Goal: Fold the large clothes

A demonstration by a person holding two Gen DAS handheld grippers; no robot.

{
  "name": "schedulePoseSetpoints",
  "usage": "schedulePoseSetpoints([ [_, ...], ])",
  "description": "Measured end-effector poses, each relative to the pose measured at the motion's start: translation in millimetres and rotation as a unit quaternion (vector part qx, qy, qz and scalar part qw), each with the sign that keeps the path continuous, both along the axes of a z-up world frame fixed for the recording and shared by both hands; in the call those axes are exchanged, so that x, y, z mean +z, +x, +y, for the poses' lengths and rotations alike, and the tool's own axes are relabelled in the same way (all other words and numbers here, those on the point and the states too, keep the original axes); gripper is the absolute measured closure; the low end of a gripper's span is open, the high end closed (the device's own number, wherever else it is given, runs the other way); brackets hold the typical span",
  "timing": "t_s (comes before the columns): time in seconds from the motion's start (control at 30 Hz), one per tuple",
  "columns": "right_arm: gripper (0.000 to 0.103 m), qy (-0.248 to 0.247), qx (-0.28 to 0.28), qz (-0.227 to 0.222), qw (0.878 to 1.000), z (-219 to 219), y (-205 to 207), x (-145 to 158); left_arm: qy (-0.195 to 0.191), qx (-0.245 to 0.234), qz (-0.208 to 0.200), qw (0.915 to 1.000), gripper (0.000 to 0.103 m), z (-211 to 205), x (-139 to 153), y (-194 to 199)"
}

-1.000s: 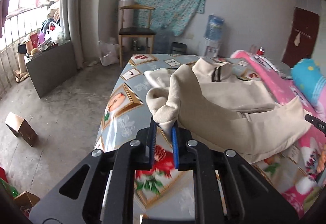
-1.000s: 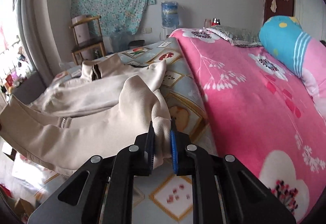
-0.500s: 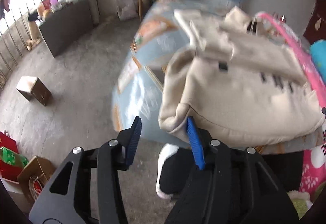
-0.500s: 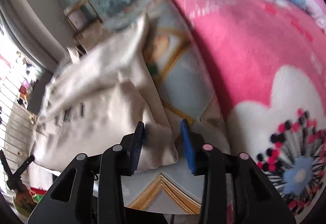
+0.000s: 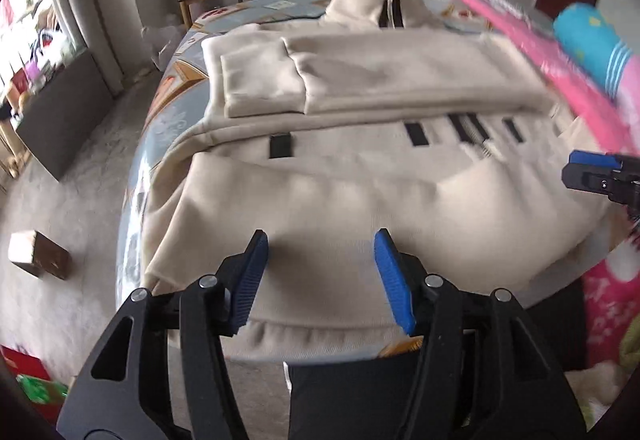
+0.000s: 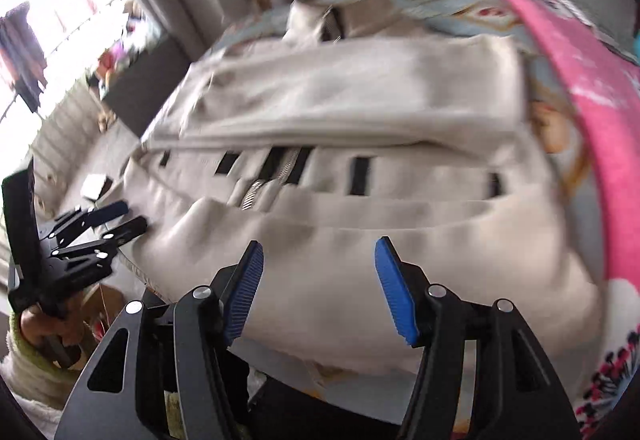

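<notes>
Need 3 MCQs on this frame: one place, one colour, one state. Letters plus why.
1. Where does the cream jacket lie?
A. on the patterned bed cover
B. on the wooden chair
C. on the floor

2. What colour are the pads of the left hand-held gripper?
A. red
B. blue
C. green

3. How does the right hand-held gripper stand?
A. clamped on a sleeve
B. shut on nothing
C. jaws apart, gripping nothing

Key: 1 A, the jacket is spread over the cover; 2 B, both pads show blue; 3 C, the jaws are opening, fabric lies beyond them but is not pinched.
</notes>
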State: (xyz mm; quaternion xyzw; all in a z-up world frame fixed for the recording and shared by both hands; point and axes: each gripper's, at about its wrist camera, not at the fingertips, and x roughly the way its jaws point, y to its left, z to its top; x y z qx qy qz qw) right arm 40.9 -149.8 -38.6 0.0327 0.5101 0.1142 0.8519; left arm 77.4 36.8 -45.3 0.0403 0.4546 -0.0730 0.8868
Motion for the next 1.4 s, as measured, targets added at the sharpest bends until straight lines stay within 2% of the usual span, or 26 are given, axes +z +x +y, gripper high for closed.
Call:
schedulePoseSetpoints([
  [0.1, 0.046, -0.018, 0.008, 0.018, 1.0, 10.9, 0.2, -10.9, 0.008, -0.005, -0.013, 0.9999, 0.053, -2.1, -0.8, -7.1],
  [0.17, 0.051, -0.037, 0.009, 0.017, 0.999, 13.2, 1.5, -16.3, 0.014, -0.007, -0.024, 0.9996, 0.065, -5.1, -1.3, -11.1],
  [0.2, 0.066, -0.051, 0.007, 0.015, 0.999, 11.4, 0.9, -17.7, 0.024, -0.011, -0.032, 0.9991, 0.07, -7.0, -1.4, -13.4],
  [0.23, 0.082, -0.059, 0.002, 0.015, 0.998, 8.9, 1.0, -17.4, 0.032, -0.015, -0.037, 0.9987, 0.087, -9.9, -0.1, -13.8],
  [0.27, 0.09, -0.047, 0.002, 0.021, 0.999, 8.6, 0.8, -18.5, 0.046, -0.017, -0.042, 0.9979, 0.098, -11.9, 0.6, -15.4],
  [0.3, 0.096, -0.041, 0.001, 0.024, 0.999, 8.1, 0.7, -18.5, 0.05, -0.021, -0.046, 0.9974, 0.098, -13.1, 1.2, -16.4],
  [0.37, 0.101, -0.049, 0.004, 0.016, 0.999, 9.8, -2.8, -12.5, 0.05, -0.026, -0.063, 0.9964, 0.1, -12.9, 7.2, -15.7],
  [0.4, 0.102, -0.052, 0.002, 0.011, 0.999, 11.0, -1.1, -10.3, 0.053, -0.026, -0.077, 0.9952, 0.1, -12.7, 14.2, -17.4],
  [0.5, 0.102, -0.052, -0.02, -0.037, 0.998, 8.3, -1.6, 20.8, 0.056, -0.026, -0.123, 0.9905, 0.1, -11.7, 37.7, -20.6],
  [0.6, 0.102, -0.055, -0.032, -0.063, 0.996, 8.0, 8.7, 32.6, 0.049, -0.023, -0.136, 0.9892, 0.1, -12.0, 45.9, -12.3],
  [0.67, 0.102, -0.047, -0.028, -0.046, 0.997, 7.7, 21.7, 22.0, 0.055, -0.021, -0.13, 0.9897, 0.1, -14.9, 36.7, 0.5],
  [0.8, 0.102, 0.015, -0.015, -0.01, 1.0, -2.9, 28.4, 10.2, 0.059, -0.031, -0.107, 0.9921, 0.1, -17.6, 22.7, 10.6],
  [0.87, 0.094, 0.027, -0.007, 0.015, 0.999, -4.9, 28.2, 5.1, 0.07, -0.038, -0.1, 0.9919, 0.1, -18.4, 17.7, 8.9],
  [0.93, 0.055, 0.029, 0.001, 0.033, 0.999, -2.5, 22.8, 0.2, 0.072, -0.043, -0.088, 0.9925, 0.1, -16.2, 11.0, 5.4],
  [0.97, 0.052, 0.029, 0.006, 0.036, 0.999, 0.3, 19.7, -1.0, 0.071, -0.045, -0.08, 0.9932, 0.1, -15.0, 7.5, 4.1],
  [1.2, 0.052, -0.035, 0.031, 0.038, 0.998, 32.2, 19.5, -21.4, 0.054, -0.045, -0.058, 0.9958, 0.1, -9.1, 0.8, 1.0],
  [1.27, 0.066, -0.042, 0.046, 0.033, 0.997, 37.6, 17.1, -20.4, 0.053, -0.046, -0.055, 0.9961, 0.1, -9.1, 0.3, 1.6],
  [1.33, 0.084, -0.044, 0.05, 0.032, 0.997, 41.9, 13.2, -19.5, 0.056, -0.048, -0.056, 0.9957, 0.1, -10.1, -0.1, 1.3],
  [1.4, 0.095, -0.064, 0.051, 0.017, 0.997, 45.8, 8.4, -14.8, 0.06, -0.049, -0.061, 0.9951, 0.1, -11.5, -0.9, -0.1],
])
